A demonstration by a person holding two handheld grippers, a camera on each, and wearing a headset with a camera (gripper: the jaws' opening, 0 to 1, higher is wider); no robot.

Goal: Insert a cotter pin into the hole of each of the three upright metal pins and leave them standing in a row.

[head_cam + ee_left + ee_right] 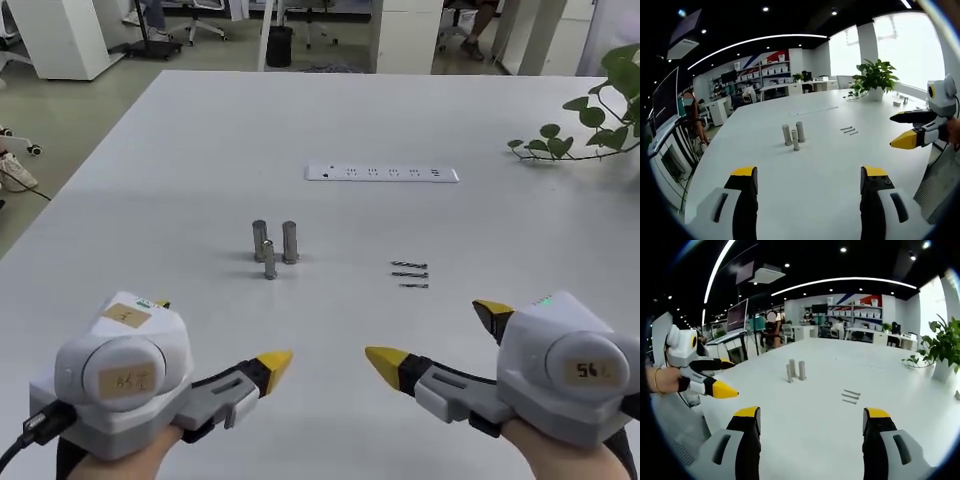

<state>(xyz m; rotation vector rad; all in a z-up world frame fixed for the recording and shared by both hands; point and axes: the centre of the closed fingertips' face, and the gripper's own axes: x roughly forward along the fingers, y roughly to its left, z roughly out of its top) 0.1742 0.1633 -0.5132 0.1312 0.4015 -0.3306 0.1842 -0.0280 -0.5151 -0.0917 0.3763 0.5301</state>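
Metal pins, three of them, stand close together on the white table in the head view, and three cotter pins lie flat to their right. In the left gripper view the left gripper has its jaws spread wide with nothing between them, and the metal pins stand well ahead. In the right gripper view the right gripper is wide apart and empty too.
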